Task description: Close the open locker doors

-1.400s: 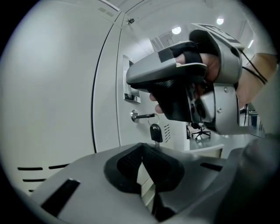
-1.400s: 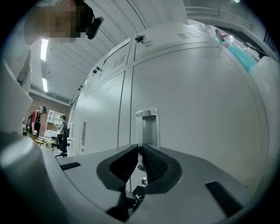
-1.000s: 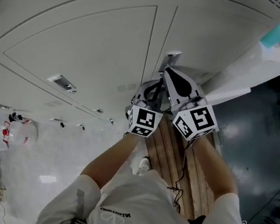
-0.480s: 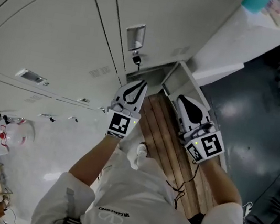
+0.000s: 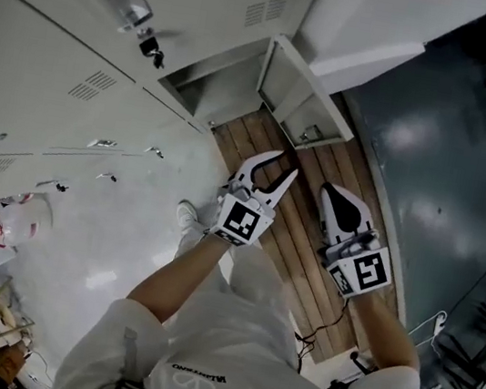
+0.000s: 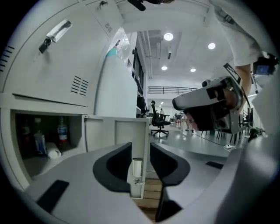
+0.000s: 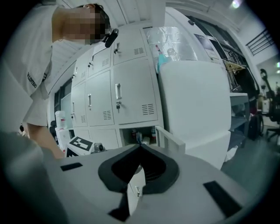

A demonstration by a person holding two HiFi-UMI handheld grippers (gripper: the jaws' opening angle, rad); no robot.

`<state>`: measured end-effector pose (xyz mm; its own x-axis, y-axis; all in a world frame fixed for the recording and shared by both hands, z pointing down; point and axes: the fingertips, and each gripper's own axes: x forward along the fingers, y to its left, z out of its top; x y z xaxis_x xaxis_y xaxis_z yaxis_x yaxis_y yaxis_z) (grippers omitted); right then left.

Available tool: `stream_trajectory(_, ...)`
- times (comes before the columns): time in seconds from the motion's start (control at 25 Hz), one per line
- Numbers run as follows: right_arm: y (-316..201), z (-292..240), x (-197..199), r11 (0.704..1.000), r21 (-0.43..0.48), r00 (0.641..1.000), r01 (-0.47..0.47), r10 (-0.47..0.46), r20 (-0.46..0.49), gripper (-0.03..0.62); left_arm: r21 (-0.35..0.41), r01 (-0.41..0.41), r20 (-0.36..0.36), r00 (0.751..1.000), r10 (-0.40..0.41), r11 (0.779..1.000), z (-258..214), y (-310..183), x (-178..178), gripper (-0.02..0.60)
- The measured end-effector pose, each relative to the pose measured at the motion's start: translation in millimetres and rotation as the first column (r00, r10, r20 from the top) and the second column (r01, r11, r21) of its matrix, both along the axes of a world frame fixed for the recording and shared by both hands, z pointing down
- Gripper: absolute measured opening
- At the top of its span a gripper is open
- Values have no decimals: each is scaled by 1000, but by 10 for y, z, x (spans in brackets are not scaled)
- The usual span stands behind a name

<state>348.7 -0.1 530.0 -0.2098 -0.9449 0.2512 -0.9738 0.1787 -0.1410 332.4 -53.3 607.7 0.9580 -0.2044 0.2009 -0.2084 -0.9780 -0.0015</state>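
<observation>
The left hand-held gripper (image 5: 280, 163) is released: in the left gripper view its jaws stand apart (image 6: 140, 151), and the free edge of the open locker door (image 6: 114, 135), with a small latch on it, lines up in the gap between them. Whether either pad touches that edge I cannot tell. In the head view this gripper sits at the centre of the frame, tips pointing toward the upper middle, just short of the door's lower corner.

The right hand-held gripper (image 5: 329, 189) is clenched on nothing; in the right gripper view its tips meet (image 7: 140, 146) in front of the lockers. It sits just right of centre in the head view, beside the left one and apart from it. Each gripper carries a marker cube (image 5: 246, 222), at the wrist end.

The open locker door (image 5: 292, 91) is in the upper middle of the head view, swung well out from its compartment (image 5: 213, 96), which is the lowest in its column. Bottles (image 6: 62, 131) stand inside it, at the left of the left gripper view. Closed lockers (image 5: 57, 93) fill the upper left.

Both grippers hang over a wooden floor strip (image 5: 304, 218) running from the locker toward the lower right; dark floor (image 5: 431, 174) lies to its right.
</observation>
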Motion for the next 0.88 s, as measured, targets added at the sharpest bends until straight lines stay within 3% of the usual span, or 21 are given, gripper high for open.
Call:
stream_trajectory(0.24,263,349,288,997,-23,997,-77,77,25,9,21,9,-9,1000,-9,1000,312,10,662,118)
stream_trajectory(0.56,366,653,434,992,-32,991,-122,123,45,9,55,38,4,999,-38,998,526,-69,1216,117)
stream_trajectory(0.64,375,706,443,992,-37,991,-124,125,49,9,61,52,22,998,-53,997,547,-64,1260,62)
stream_trajectory(0.88,340,892,496,993,-60,994,-106,106,9,9,5,51,16,999,-51,999,537,-2,959,55)
